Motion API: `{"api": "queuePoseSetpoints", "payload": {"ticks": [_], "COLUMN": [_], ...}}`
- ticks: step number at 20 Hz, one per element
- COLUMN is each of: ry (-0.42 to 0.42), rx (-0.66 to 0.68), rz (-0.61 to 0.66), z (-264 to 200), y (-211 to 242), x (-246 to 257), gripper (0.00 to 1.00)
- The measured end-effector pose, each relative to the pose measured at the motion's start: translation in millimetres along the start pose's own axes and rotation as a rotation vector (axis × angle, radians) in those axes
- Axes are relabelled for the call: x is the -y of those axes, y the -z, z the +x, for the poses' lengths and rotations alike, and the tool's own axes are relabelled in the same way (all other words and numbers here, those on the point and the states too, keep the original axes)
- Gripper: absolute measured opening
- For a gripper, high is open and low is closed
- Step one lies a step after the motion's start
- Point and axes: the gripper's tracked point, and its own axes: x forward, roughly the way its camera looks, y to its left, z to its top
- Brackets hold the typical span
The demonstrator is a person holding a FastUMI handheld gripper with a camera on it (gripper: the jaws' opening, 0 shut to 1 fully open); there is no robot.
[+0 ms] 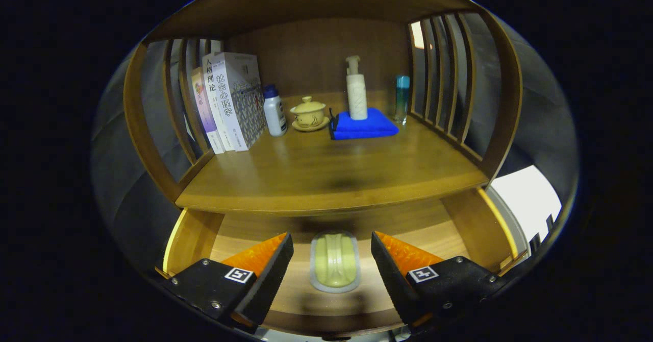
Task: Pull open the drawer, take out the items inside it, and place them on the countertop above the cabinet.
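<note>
Below the wooden worktop (326, 178) of the cabinet, the drawer (191, 237) stood pulled open, its pale wooden floor and both side walls in plain view. On that floor lay a single item, a small yellowish-green object in a clear plastic tray (335, 261), resting lengthwise and centred in the drawer. The gripper (331, 268) hung over the open drawer with its jaws spread wide, one finger to either side of the packaged object and neither one touching it; the object sat in the gap between them, level with their tips. On the worktop above, well beyond the fingers, several things stood toward the back panel. Three books (229, 102) leaned upright against the slatted left side of the cabinet. Just beside them stood a white bottle with a blue cap (274, 111), and next to that a yellow lidded cup on a saucer (309, 114). A folded blue cloth (363, 124) lay right of the cup, and a tall white pump bottle (356, 92) stood upright on the cloth's rear part. Nearer the slatted right side stood a slim teal bottle (402, 98), apart from the cloth. A dark shadow fell on the worktop's front middle.
</note>
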Motion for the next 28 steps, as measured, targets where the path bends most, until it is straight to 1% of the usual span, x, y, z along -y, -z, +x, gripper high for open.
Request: {"api": "queuePoseSetpoints", "payload": {"ticks": [5, 8, 12, 14, 17, 19, 20, 21, 23, 25, 28], "ry": [0.053, 0.062, 0.075, 0.081, 0.075, 0.053, 0.053, 0.058, 0.066, 0.073, 0.085], "rx": [-0.097, -0.153, -0.180, -0.199, -0.210, -0.217, -0.207, -0.204, -0.195, -0.190, -0.151], "rz": [-0.065, -0.057, -0.041, -0.040, -0.044, -0.040, -0.041, -0.058, -0.084, -0.119, -0.182], "z": [16.5, 30.2, 42.4, 47.4, 54.2, 57.1, 58.3, 57.1, 55.6, 49.6, 32.5], "y": [25.1, 39.0, 45.5, 52.9, 59.5, 62.9, 61.1, 62.6, 63.2, 65.3, 62.1], "x": [5.5, 7.6, 16.3, 21.9, 23.2, 18.8, 16.3, 16.7, 15.3, 13.7, 10.6], "gripper": [0.94, 0.93, 0.84, 0.77, 0.59, 0.47, 0.41, 0.28, 0.21, 0.17, 0.15]}}
